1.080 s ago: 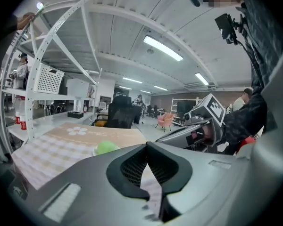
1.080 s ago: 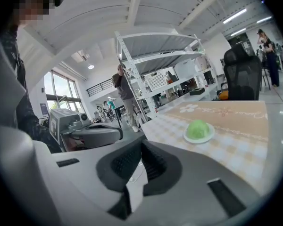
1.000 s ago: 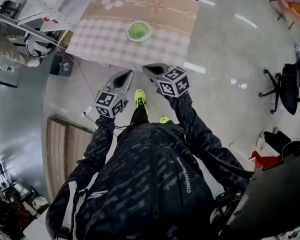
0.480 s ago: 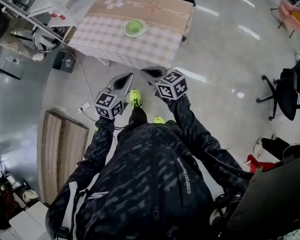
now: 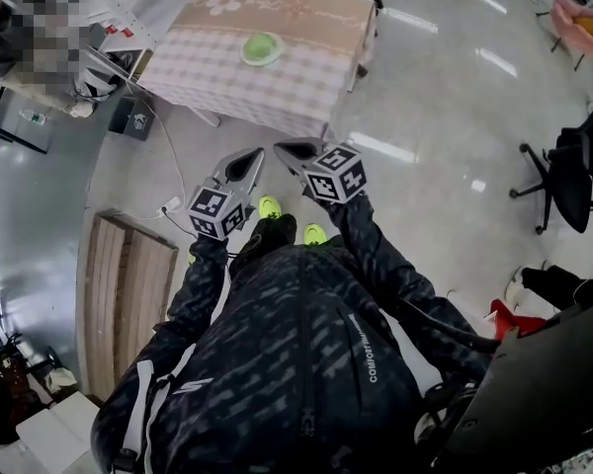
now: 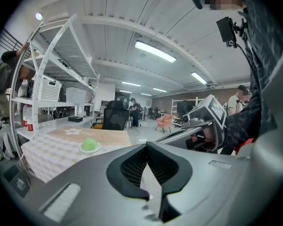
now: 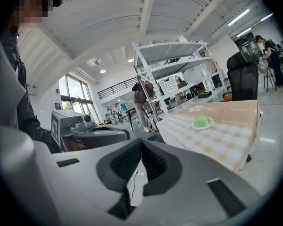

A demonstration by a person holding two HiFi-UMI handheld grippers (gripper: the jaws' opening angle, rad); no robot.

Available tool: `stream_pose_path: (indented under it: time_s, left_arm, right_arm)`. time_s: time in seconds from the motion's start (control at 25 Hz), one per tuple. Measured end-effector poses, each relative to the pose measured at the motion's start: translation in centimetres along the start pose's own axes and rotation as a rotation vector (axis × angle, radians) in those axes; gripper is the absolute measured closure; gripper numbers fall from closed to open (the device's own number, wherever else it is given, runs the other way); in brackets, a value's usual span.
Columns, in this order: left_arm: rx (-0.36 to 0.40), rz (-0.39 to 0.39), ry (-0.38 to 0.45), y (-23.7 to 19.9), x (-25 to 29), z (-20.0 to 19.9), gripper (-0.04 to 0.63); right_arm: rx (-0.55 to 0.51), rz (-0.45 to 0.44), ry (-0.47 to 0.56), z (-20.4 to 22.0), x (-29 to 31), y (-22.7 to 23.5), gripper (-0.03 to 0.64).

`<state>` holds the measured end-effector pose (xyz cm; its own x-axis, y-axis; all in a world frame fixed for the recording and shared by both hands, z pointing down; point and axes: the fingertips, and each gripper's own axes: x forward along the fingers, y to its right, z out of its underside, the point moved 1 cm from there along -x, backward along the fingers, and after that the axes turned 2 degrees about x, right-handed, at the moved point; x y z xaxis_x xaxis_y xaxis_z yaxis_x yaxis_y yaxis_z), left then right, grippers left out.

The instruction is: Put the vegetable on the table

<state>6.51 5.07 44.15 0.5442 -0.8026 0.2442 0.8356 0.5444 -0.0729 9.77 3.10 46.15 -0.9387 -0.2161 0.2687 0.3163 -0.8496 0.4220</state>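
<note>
**Counter slipping farther ahead, grippers shut and empty**

Against a second ago, the counter (image 5: 277, 97) is being seen slightly farther ahead of the left gripper (image 5: 249, 158) and right gripper (image 5: 289, 149), so no approach is likely being made. Both are being held fully closed on nothing. The vegetable (image 5: 262, 45), round and pale green, is being carried on a white plate (image 5: 252, 60) well ahead.

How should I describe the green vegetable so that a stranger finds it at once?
Look for the table with the pink checked cloth, standing on the shiny floor ahead of the person. Near its middle sits a small pale plate, and the vegetable is the round green ball on it, the only solid thing on the cloth.
</note>
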Motion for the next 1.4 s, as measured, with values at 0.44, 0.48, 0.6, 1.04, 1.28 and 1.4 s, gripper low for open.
stream_pose_path:
  time_s: [0.44, 0.48, 0.6, 1.04, 1.28, 1.4]
  left_arm:
    - [-0.034, 0.012, 0.005, 2.3, -0.9, 1.4, 0.597]
    - [-0.033, 0.013, 0.003, 2.3, -0.9, 1.4, 0.597]
    - [-0.028, 0.004, 0.007, 1.7, -1.3, 1.3, 0.597]
    - [-0.039, -0.01, 0.011, 0.8, -1.5, 1.2, 0.597]
    - [-0.042, -0.001, 0.007, 0.9, -1.2, 1.7, 0.597]
    - [-0.046, -0.002, 0.004, 0.9, -1.1, 1.9, 0.597]
  right_arm:
    - [-0.067, 0.024, -0.004, 1.5, -1.4, -1.4, 0.615]
    - [-0.074, 0.024, -0.009, 1.5, -1.3, -1.5, 0.615]
    - [-0.078, 0.012, -0.018, 1.4, -0.3, -1.8, 0.615]
    - [-0.094, -0.003, -0.027, 1.0, 0.6, -2.3, 0.615]
    - [-0.097, -0.005, -0.034, 1.5, 0.7, -2.3, 0.615]
    - [-0.1, -0.005, -0.038, 1.7, 0.6, -2.4, 0.615]
